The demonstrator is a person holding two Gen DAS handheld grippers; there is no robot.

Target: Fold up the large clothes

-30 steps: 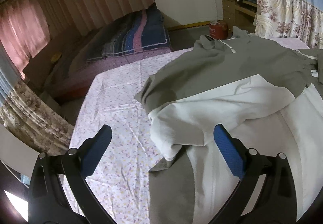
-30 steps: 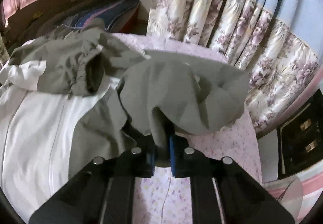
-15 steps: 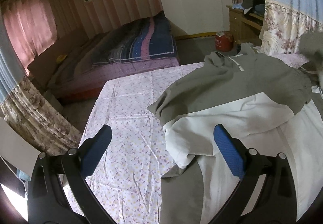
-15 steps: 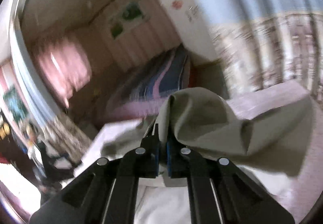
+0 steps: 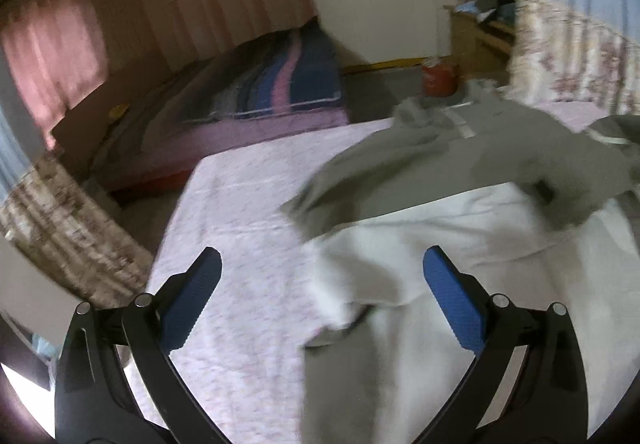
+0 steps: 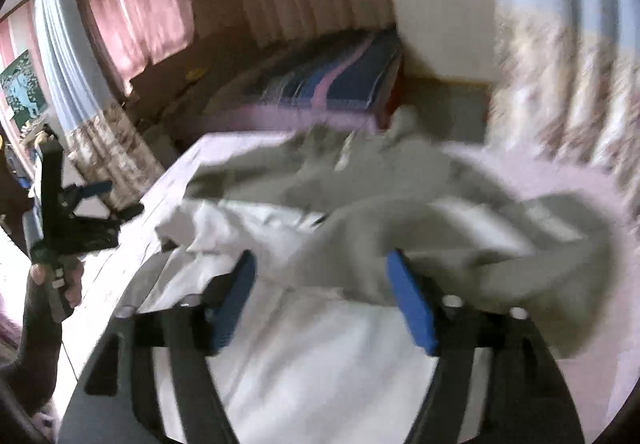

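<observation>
On bed, jacket half folded; right gripper opening, sleeve loose between jaws, likely to slide back off jacket; left gripper wide apart, empty.

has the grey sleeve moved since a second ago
Yes. The grey sleeve now lies across the white part of the jacket, off the sheet by the curtain; the right gripper is opening.

Dim, warm indoor light. Brightest source: daylight glowing through pink curtains at far left; a washed-out glare patch lies below them at the frame's left edge. Right wrist view heavily motion-blurred, floral curtain smeared. Left wrist view mildly soft. Fisheye bending, black vignette corners in both.
</observation>
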